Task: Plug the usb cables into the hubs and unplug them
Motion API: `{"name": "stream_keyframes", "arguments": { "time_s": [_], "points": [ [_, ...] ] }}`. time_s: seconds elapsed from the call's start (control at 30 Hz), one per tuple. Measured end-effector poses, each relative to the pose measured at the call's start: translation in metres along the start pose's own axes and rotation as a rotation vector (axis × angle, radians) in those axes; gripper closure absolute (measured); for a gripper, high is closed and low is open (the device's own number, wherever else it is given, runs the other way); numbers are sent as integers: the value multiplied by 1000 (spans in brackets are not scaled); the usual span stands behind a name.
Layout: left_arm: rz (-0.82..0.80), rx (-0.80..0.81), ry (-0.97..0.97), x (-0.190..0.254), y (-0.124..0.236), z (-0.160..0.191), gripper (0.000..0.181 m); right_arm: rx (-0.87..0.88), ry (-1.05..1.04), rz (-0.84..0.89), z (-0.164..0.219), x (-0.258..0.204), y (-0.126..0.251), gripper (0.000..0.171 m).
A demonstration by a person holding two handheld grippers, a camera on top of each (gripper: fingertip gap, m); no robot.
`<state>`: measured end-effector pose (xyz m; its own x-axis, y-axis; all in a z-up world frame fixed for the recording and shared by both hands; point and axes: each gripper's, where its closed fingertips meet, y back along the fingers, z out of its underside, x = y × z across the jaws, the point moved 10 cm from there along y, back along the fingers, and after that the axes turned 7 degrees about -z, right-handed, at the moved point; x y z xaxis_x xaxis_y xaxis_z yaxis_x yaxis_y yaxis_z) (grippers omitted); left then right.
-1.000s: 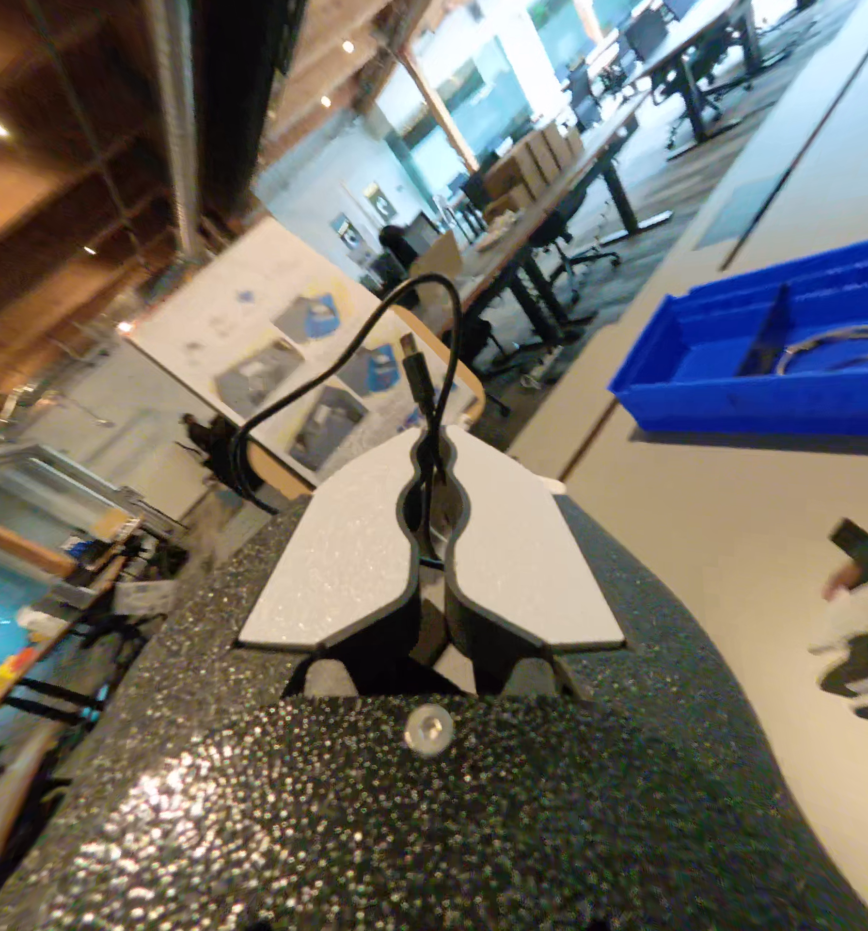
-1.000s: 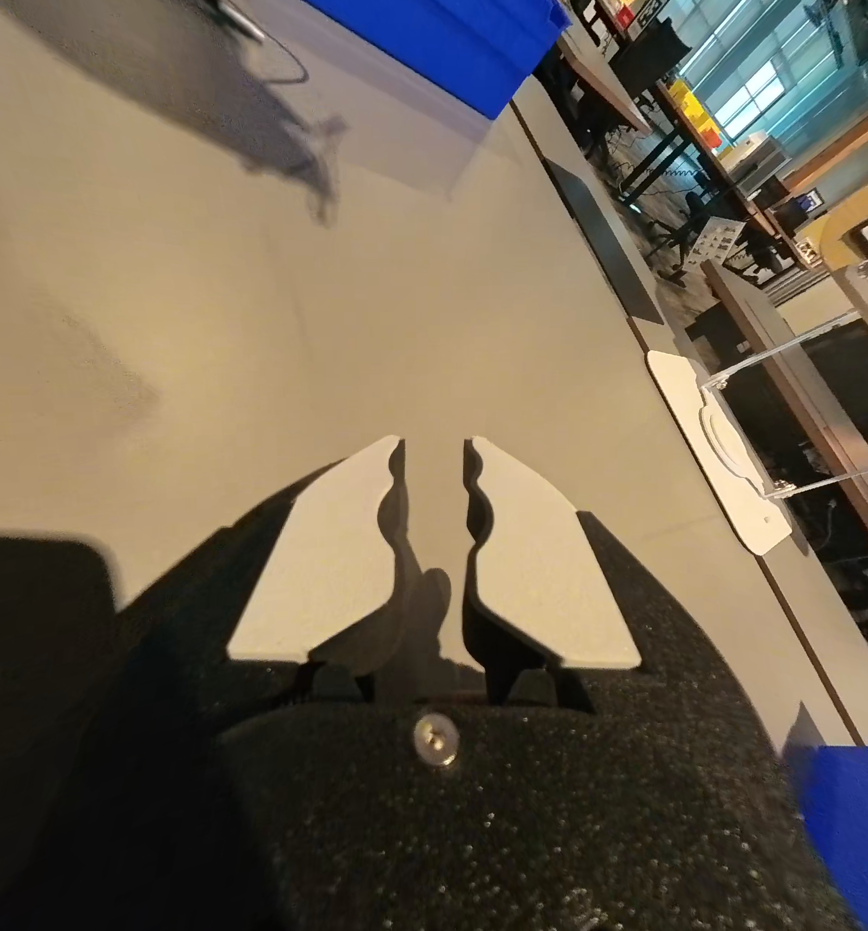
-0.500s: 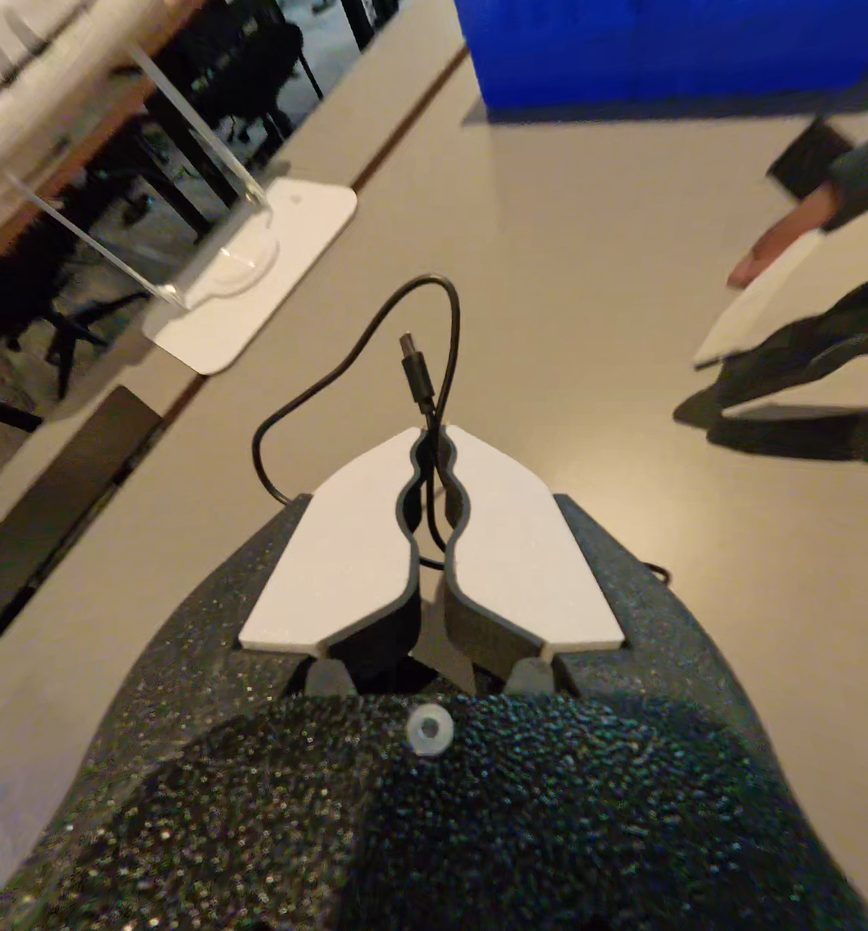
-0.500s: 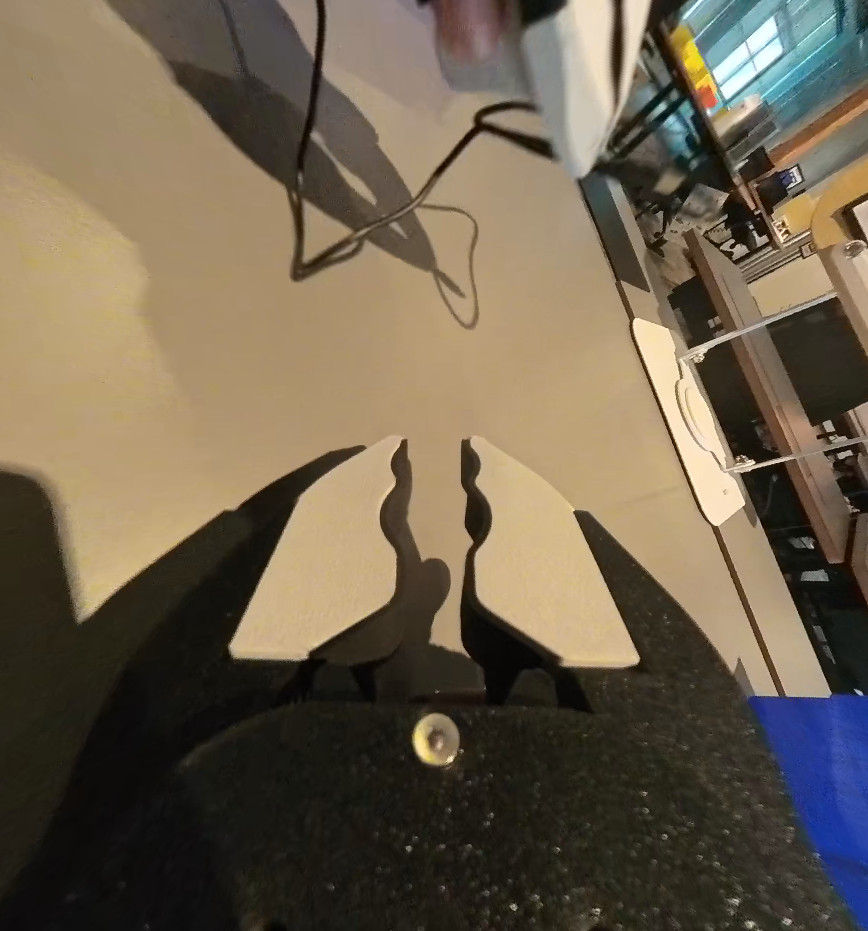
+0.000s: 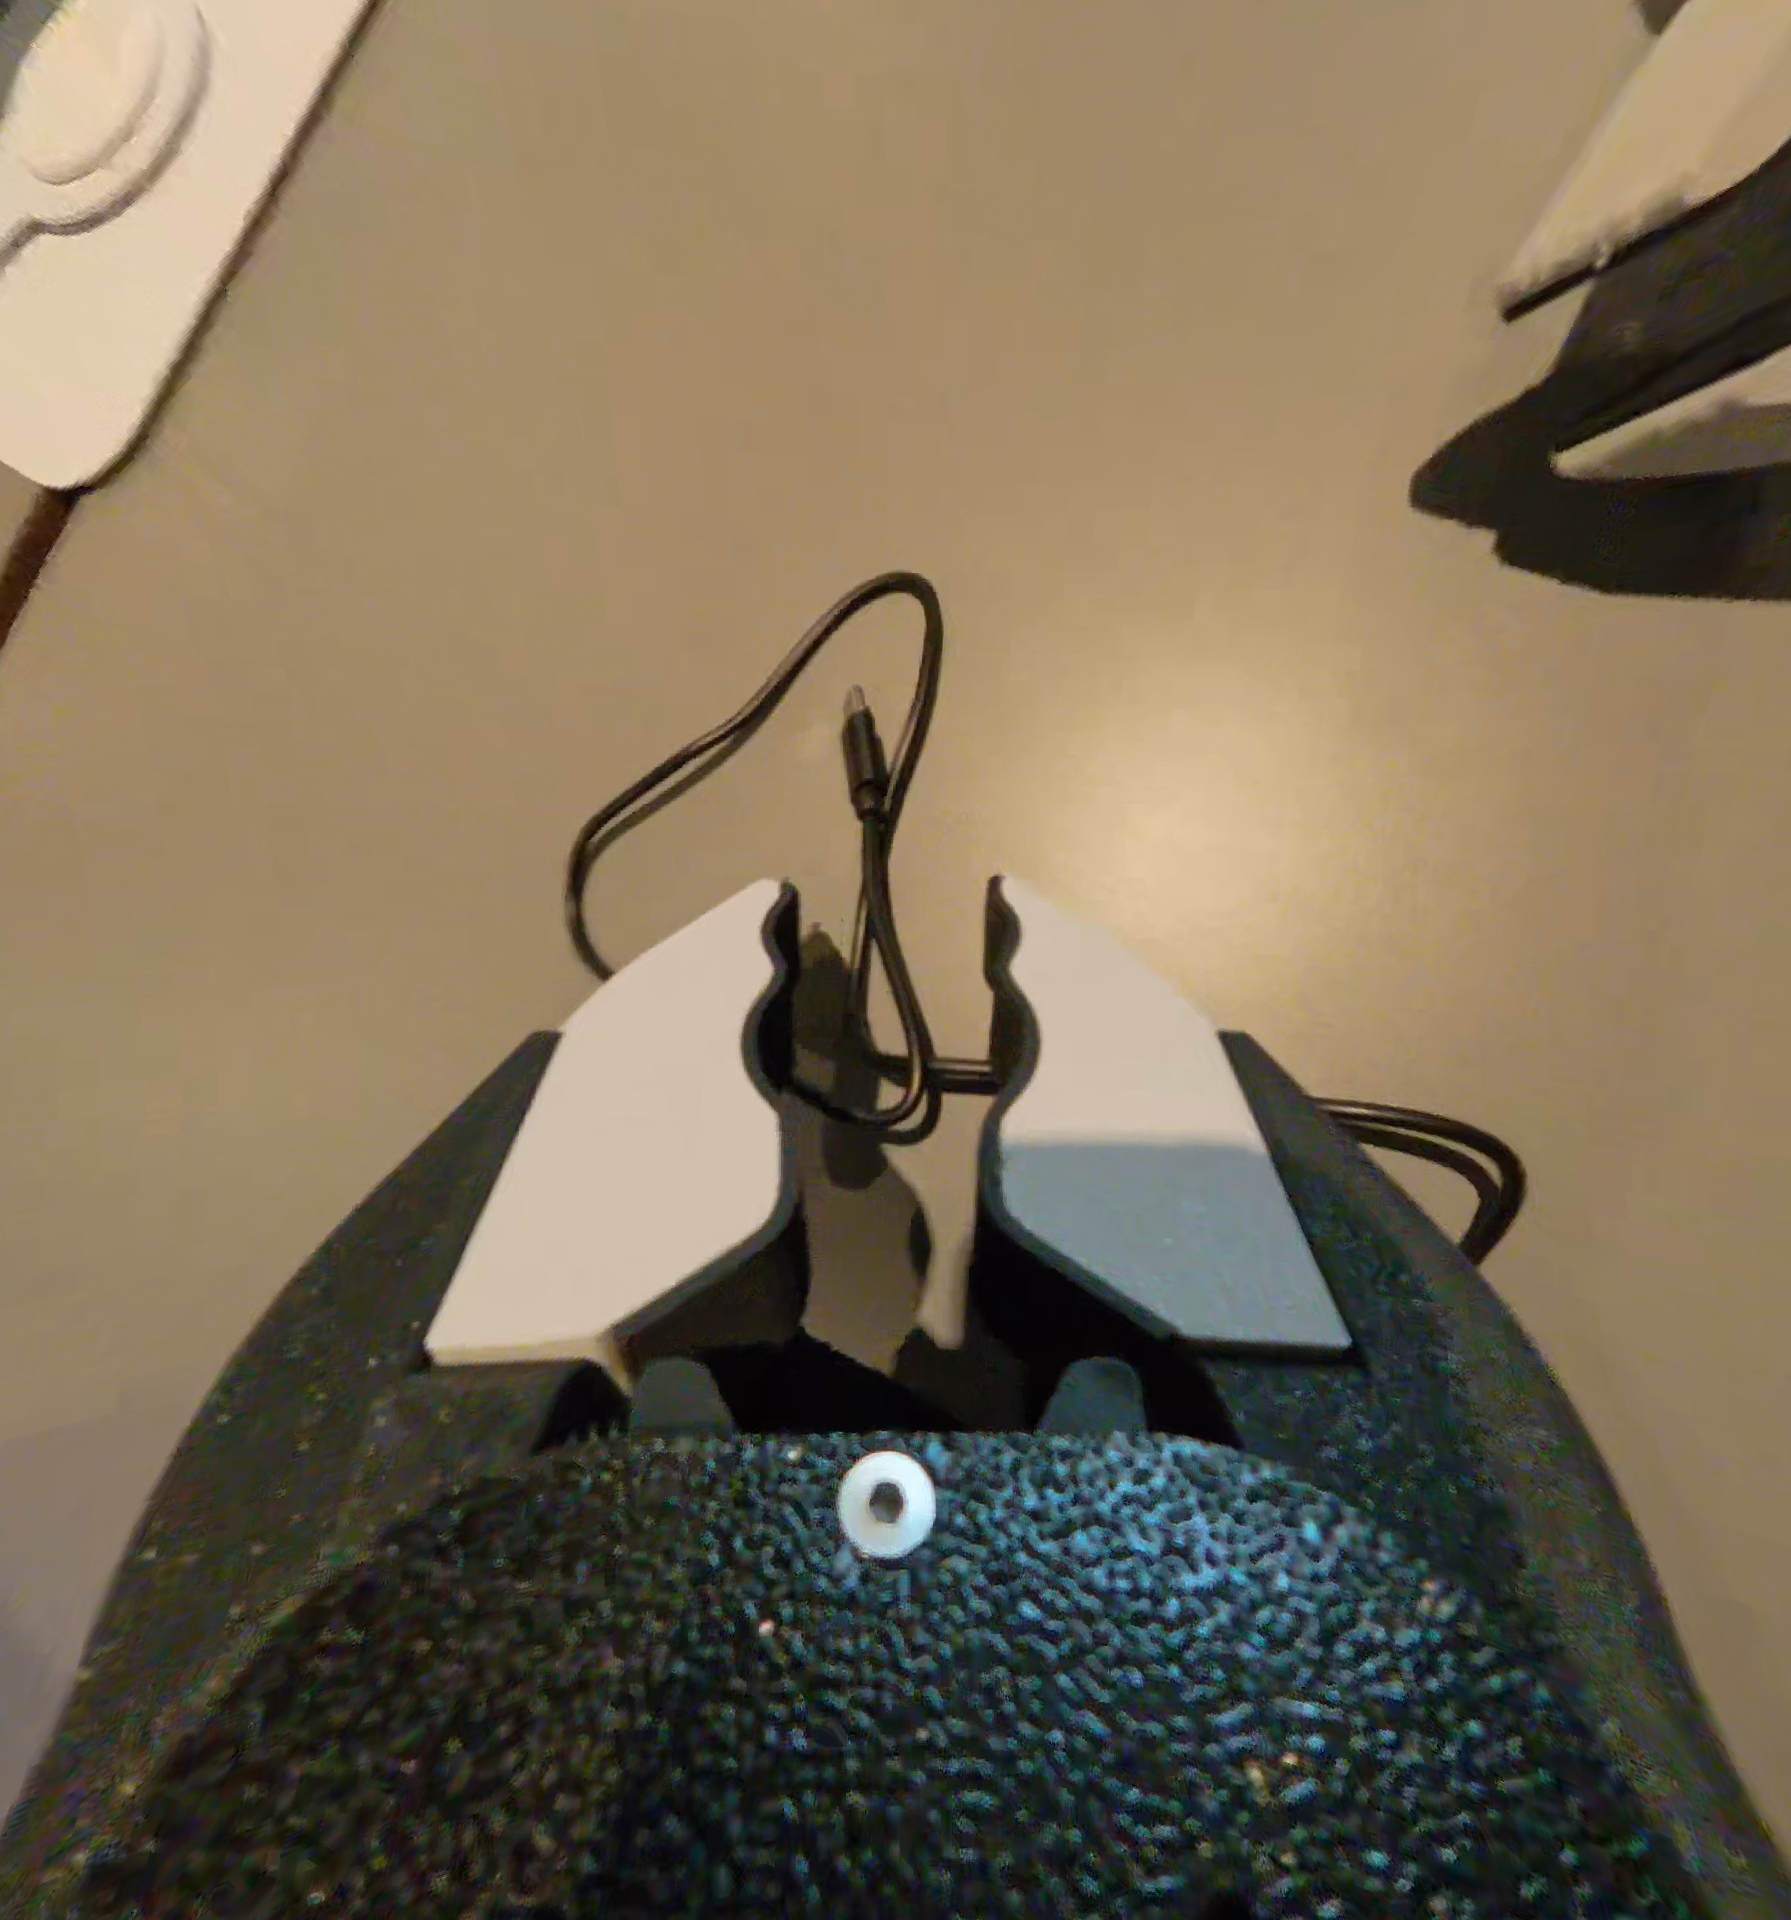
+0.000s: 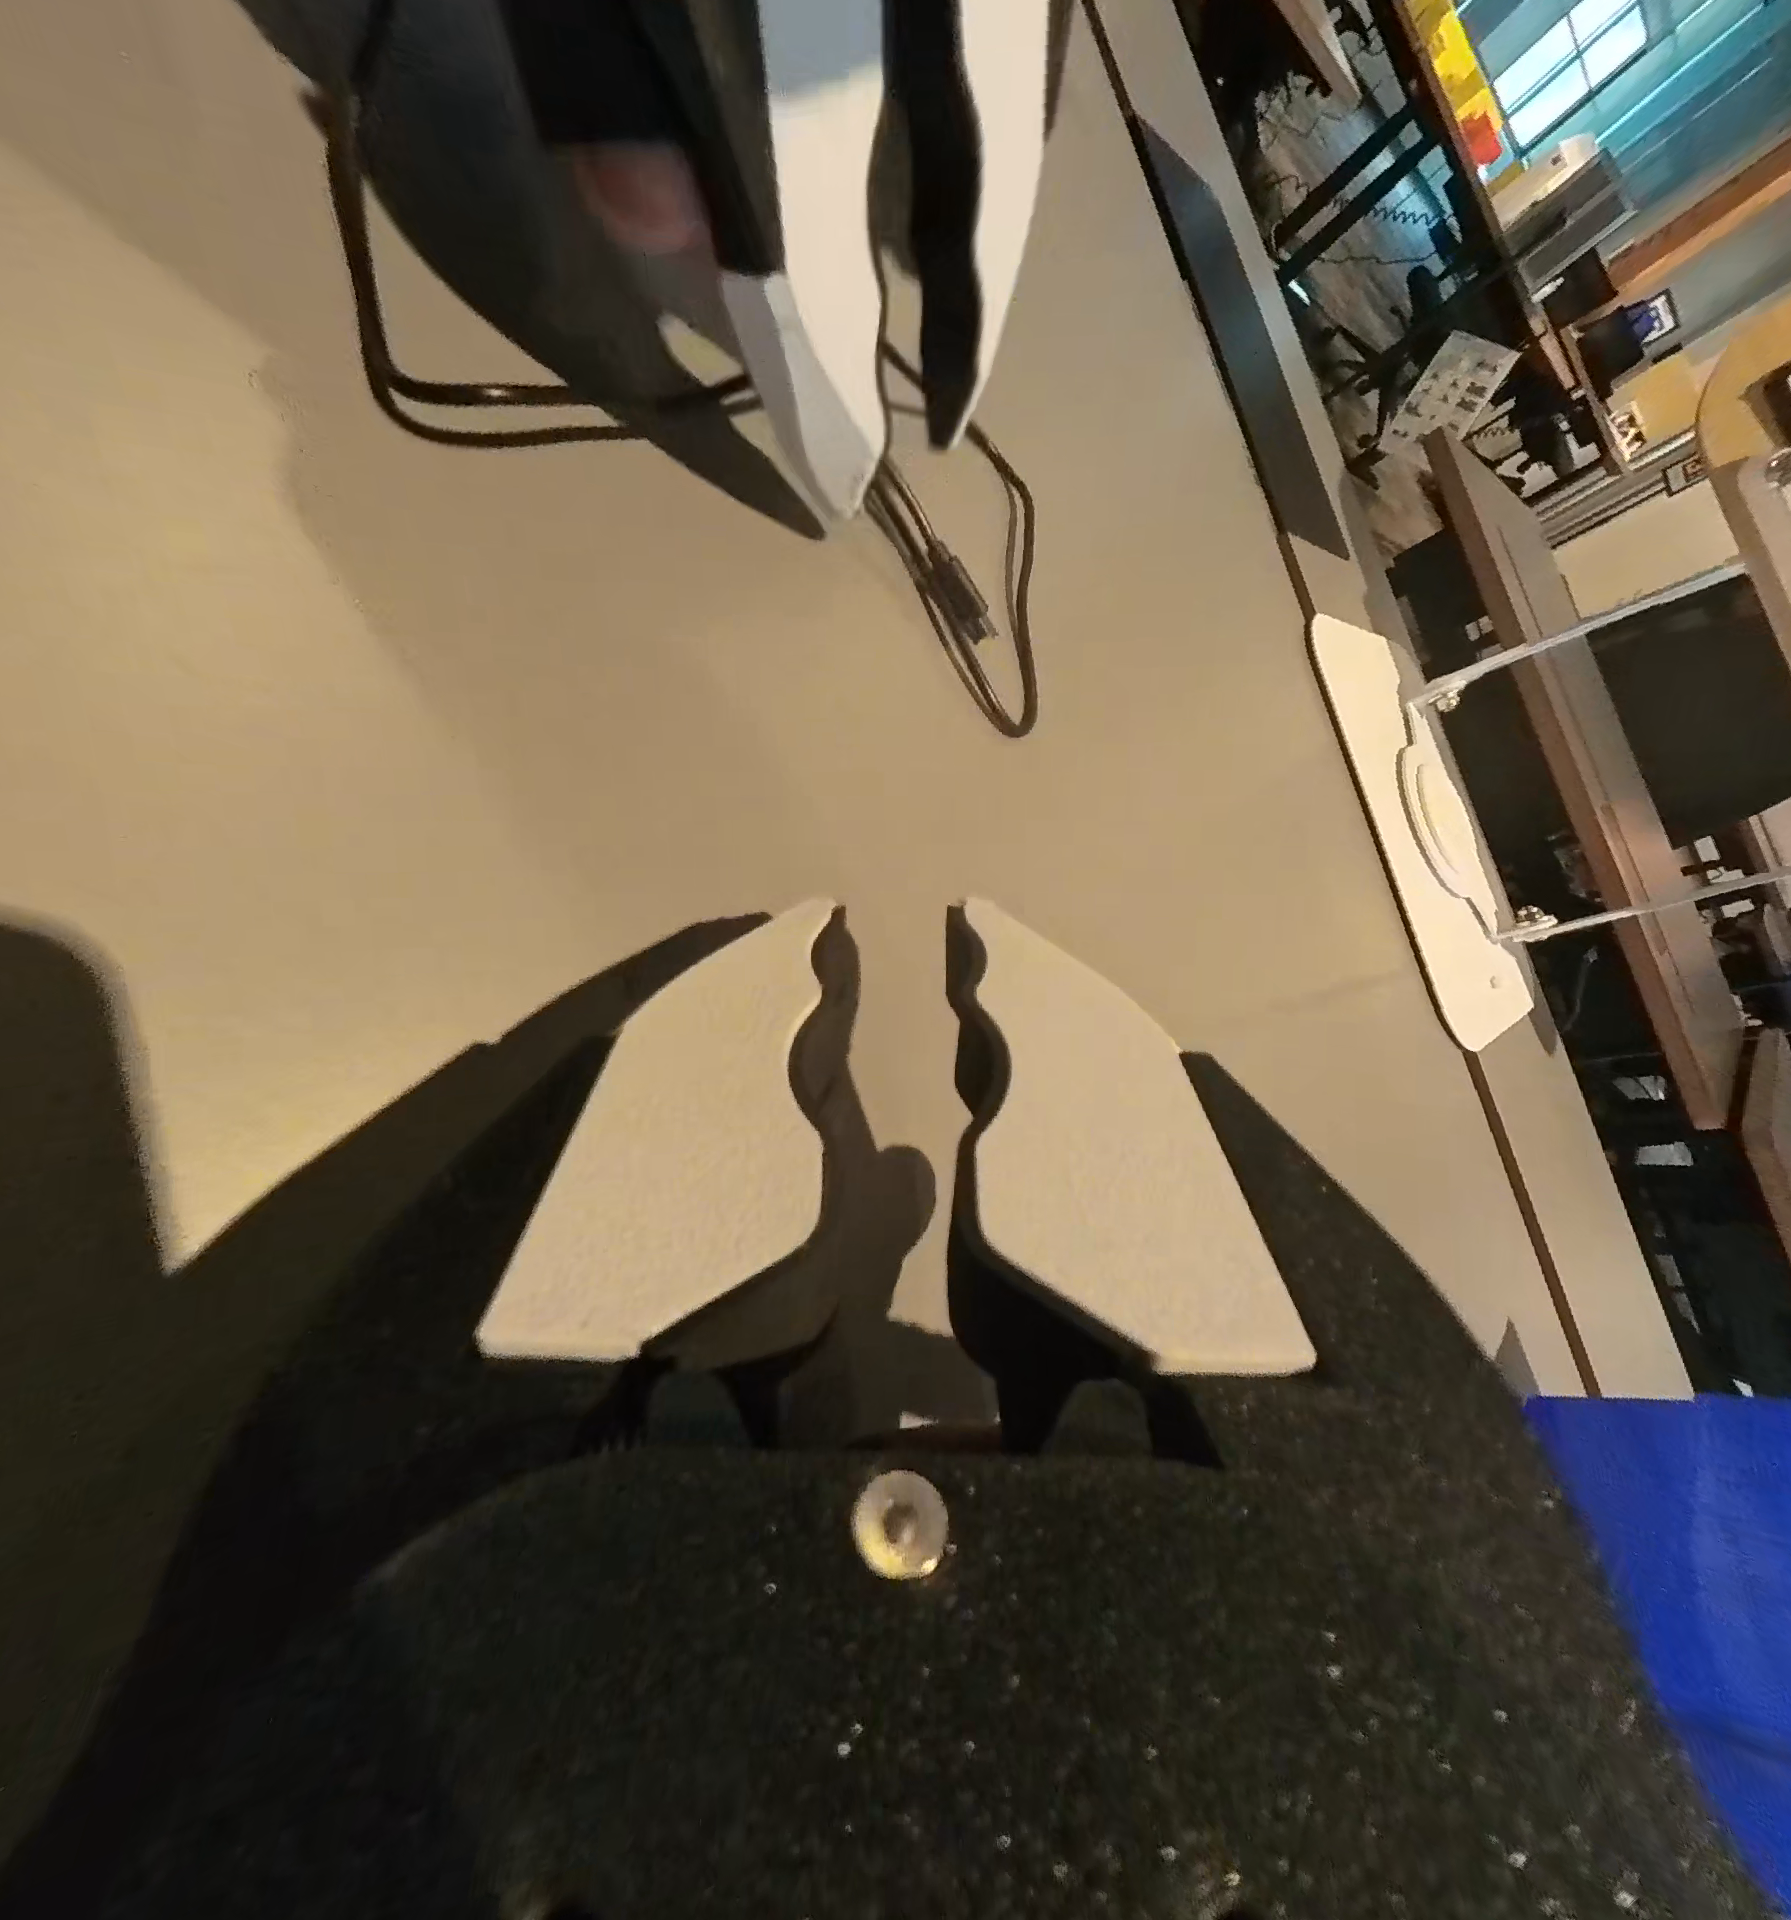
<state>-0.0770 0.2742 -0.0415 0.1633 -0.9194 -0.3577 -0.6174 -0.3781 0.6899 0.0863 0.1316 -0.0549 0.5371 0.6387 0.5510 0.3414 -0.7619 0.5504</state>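
A: Looking along the left claw first — its jaws stand apart, a clear gap between them, and nothing is pinched. The black usb cable lies on the surface right in that gap, a doubled run passing between the two fingers.

B: And the plug?

A: The connector sits just ahead of the fingertips, pointing away from the claw. Beyond it the cable loops round and comes back on the claw's left side; another doubled bend shows past the right flank.

B: How would you expect it to handle?

A: Light and limp, I'd judge — thin cord that flops and slides, with only the moulded plug body stiff. So the hold belongs on that plug body, not on the cord, and never on the metal tip.

B: The right claw?

A: Parted too, a narrower gap, empty, hovering over bare surface. From there the cable lies well ahead, by the tips of the left claw.

B: Any hub?

A: None visible in either view.
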Motion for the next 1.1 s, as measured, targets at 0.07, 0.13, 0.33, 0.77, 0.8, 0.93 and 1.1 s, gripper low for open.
{"name": "stream_keyframes", "arguments": {
  "time_s": [0.07, 0.13, 0.33, 0.77, 0.8, 0.93, 1.1],
  "points": [
    [-59, 41, 13, -5, 15, -3, 136, 1, -7, -3, 1, 1, 0, 152],
    [-132, 109, 42, -13, 40, -6, 126, 2, -8, -4, 1, 1, 1, 152],
    [-369, 297, 235, -48, 144, 22, 123, 3, -5, -2, 1, 0, 1, 153],
    [-675, -433, 496, -103, 240, 177, 126, -1, 21, 16, 1, -2, 0, 158],
    [-653, -446, 499, -104, 233, 179, 126, -1, 23, 15, 1, -3, 0, 159],
    [-587, -520, 517, -111, 209, 196, 123, -1, 24, 14, 1, -3, 0, 159],
    [-548, -599, 460, -118, 189, 210, 127, -2, 32, 12, 0, -4, 0, 161]
  ]
}}
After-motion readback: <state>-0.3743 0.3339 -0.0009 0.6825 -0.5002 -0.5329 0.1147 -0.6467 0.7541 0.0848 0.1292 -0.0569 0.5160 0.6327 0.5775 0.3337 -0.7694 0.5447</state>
